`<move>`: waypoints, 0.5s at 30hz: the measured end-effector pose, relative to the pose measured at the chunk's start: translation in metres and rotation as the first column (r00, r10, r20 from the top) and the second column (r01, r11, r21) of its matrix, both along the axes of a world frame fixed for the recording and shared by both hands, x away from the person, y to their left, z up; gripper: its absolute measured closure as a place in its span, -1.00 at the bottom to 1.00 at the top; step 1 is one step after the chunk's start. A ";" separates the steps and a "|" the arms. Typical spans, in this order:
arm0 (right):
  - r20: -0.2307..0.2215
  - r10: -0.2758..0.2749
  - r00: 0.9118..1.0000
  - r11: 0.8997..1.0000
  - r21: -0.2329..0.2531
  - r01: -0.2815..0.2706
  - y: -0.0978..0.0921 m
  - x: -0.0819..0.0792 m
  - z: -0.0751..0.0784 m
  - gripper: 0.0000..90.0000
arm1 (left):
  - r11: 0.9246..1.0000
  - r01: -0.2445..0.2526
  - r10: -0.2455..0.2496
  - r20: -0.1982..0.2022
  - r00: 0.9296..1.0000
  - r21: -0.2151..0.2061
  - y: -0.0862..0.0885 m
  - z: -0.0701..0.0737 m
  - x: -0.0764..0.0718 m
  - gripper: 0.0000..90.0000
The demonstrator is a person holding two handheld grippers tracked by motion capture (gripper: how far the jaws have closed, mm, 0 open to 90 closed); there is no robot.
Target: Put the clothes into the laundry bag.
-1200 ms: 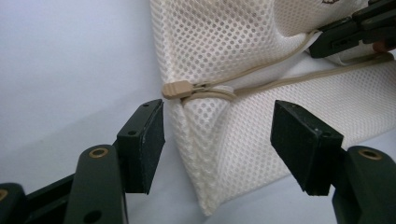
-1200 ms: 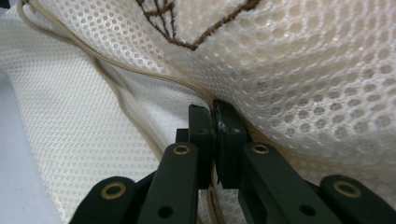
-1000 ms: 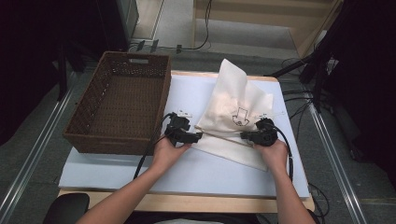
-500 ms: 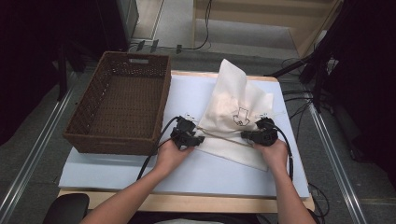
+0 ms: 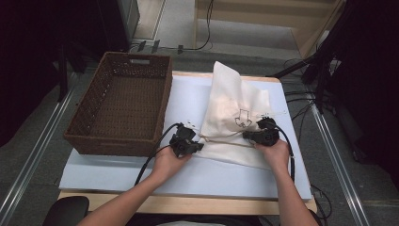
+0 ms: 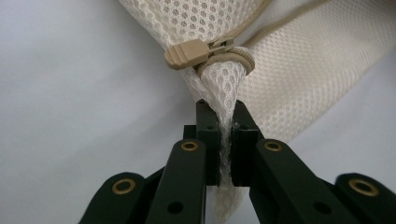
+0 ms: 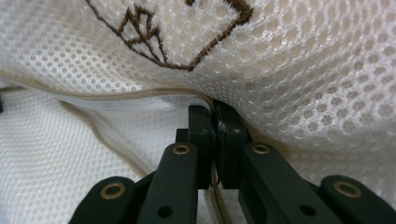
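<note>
1. Compared with the earlier frames, the left gripper (image 5: 196, 145) has shifted slightly rightward, toward the right gripper (image 5: 248, 135); the wicker basket (image 5: 123, 107) has not moved.
2. Wicker basket: brown, rectangular, at the left of the white table top (image 5: 188, 101), just beside the left gripper's cable.
3. Left gripper (image 6: 225, 120): jaws closed on a gathered corner of the mesh bag (image 6: 308, 60), just below the beige zipper pull (image 6: 185, 54).
4. Mesh bag (image 5: 232, 103): cream netting lying on the table top between centre and right, its far end reaching toward the table's back edge. A brown embroidered mark (image 5: 243, 117) shows on its upper face, and the zipper line runs between the two grippers.
5. Right gripper (image 7: 215, 122): jaws closed on a fold of the mesh bag (image 7: 299, 79) at the zipper seam, below the embroidered mark (image 7: 154, 44).
</note>
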State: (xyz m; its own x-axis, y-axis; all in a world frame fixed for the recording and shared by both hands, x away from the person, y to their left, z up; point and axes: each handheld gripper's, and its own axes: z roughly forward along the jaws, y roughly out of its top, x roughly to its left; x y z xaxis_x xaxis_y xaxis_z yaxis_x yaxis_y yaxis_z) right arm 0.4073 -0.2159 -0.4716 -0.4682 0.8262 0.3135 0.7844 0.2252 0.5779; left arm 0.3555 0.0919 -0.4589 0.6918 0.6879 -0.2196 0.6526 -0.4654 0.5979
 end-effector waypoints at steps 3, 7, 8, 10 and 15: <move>0.001 0.008 1.000 1.000 -0.004 -0.008 0.002 0.001 0.001 0.95 | 1.000 0.020 -0.020 -0.007 1.000 -0.008 0.000 0.000 -0.008 0.92; 0.002 0.019 1.000 1.000 -0.007 -0.019 0.004 0.001 0.001 0.95 | 0.998 0.049 -0.050 -0.043 0.998 -0.027 0.002 0.002 -0.017 0.92; -0.001 0.023 1.000 1.000 -0.009 -0.023 0.004 0.001 0.001 0.95 | 0.998 0.055 -0.056 -0.052 0.997 -0.031 0.003 0.002 -0.019 0.92; 0.008 0.034 0.999 0.999 -0.014 -0.034 0.006 0.001 0.002 0.95 | 0.998 0.059 -0.061 -0.057 0.997 -0.036 0.006 0.003 -0.021 0.92; 0.008 0.061 0.998 0.998 -0.020 -0.061 0.012 -0.001 0.004 0.95 | 0.998 -0.007 0.002 -0.081 0.997 -0.066 0.023 0.002 -0.014 0.91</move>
